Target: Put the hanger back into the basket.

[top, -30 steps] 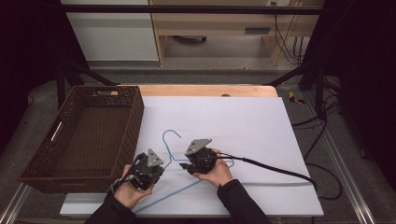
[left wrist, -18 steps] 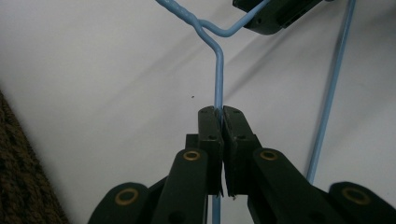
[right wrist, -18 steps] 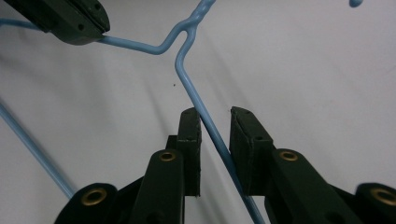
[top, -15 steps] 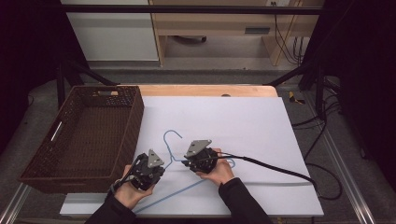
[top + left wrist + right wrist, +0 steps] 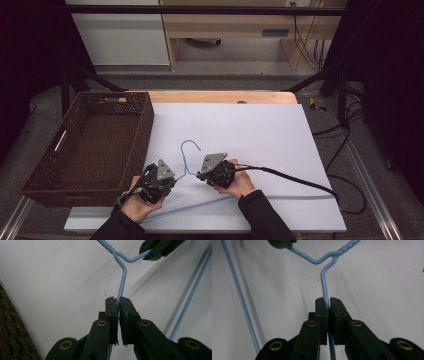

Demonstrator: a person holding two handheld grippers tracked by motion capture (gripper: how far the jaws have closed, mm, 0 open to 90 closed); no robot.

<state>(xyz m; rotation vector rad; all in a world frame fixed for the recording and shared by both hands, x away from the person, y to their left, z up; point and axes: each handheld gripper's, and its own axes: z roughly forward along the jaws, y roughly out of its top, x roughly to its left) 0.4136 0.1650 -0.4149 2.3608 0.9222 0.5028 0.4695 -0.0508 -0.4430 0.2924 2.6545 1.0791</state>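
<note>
The worktop [image 5: 260, 130], covered with a pale sheet, is the largest thing here, and everything else can be placed against the brown wicker basket [image 5: 87, 145] that stands on its left side. Just to the right of the basket, on the pale sheet near the front edge, lies a light blue wire hanger [image 5: 186, 165], its hook curling away from the person and its long bottom bar slanting across the sheet in front of the two hands. The left hand-held gripper [image 5: 156, 181] sits close beside the basket's front right corner; in the left gripper view its jaws are pressed together on one sloping shoulder wire of the hanger [image 5: 122, 285], with the twisted neck just beyond the tips. The right hand-held gripper [image 5: 216, 172] is farther from the basket, on the other side of the hanger's neck; its jaws have just been closing, and in the right gripper view they now pinch the other shoulder wire [image 5: 324, 282] between the pads. A black cable [image 5: 300, 177] trails from this gripper away from the basket toward the worktop's right edge. Whether the hanger rests flat on the sheet or is lifted slightly off it is hard to judge from above.
</note>
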